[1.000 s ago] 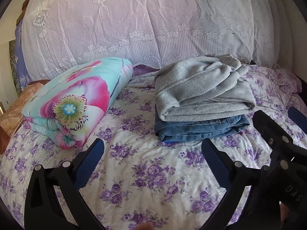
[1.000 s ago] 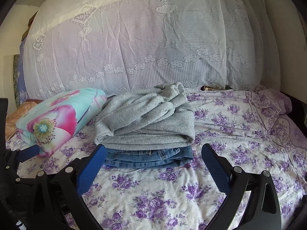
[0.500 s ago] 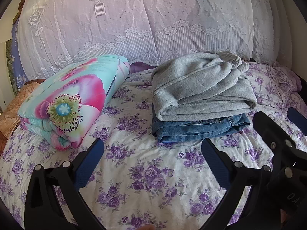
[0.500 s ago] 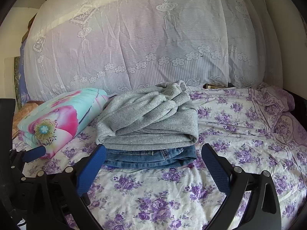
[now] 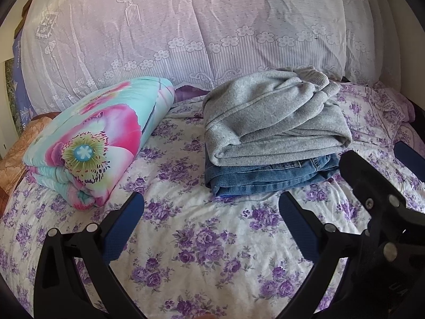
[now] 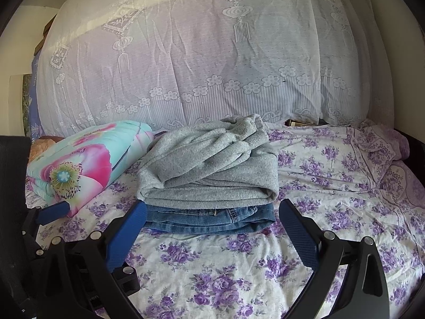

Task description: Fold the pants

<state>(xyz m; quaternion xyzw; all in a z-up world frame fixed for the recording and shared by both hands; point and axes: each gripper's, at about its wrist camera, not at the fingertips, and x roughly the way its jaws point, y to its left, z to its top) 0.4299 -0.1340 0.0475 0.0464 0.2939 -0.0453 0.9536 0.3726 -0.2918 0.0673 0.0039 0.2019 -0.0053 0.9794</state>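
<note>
1. At the bottom of the left wrist view, the left gripper (image 5: 211, 222), black with blue-padded fingers, hangs with its jaws spread wide and nothing between them, above the white bedsheet printed with purple flowers (image 5: 202, 242).
2. At the bottom of the right wrist view, the right gripper (image 6: 212, 228) is likewise released, its blue pads wide apart and empty; the left pad's tip (image 6: 139, 211) lies just in front of the clothing stack's lower left corner, and whether it touches cannot be told.
3. Part of the right gripper's black frame also shows at the right edge of the left wrist view, and part of the left gripper sits at the lower left of the right wrist view.
4. Beyond the fingers, in the middle of both views, the folded blue denim jeans (image 5: 268, 178) (image 6: 209, 219) lie flat on the sheet.
5. The folded grey fleece pants (image 5: 271, 122) (image 6: 209, 170) rest directly on top of the jeans, ribbed cuff at the far end.
6. To the left of the stack, apart from it, lies a rolled turquoise quilt with large pink flowers (image 5: 98, 141) (image 6: 85, 159).
7. Farthest back, filling the upper frame, hangs a white lace curtain (image 5: 212, 32) (image 6: 212, 53).
</note>
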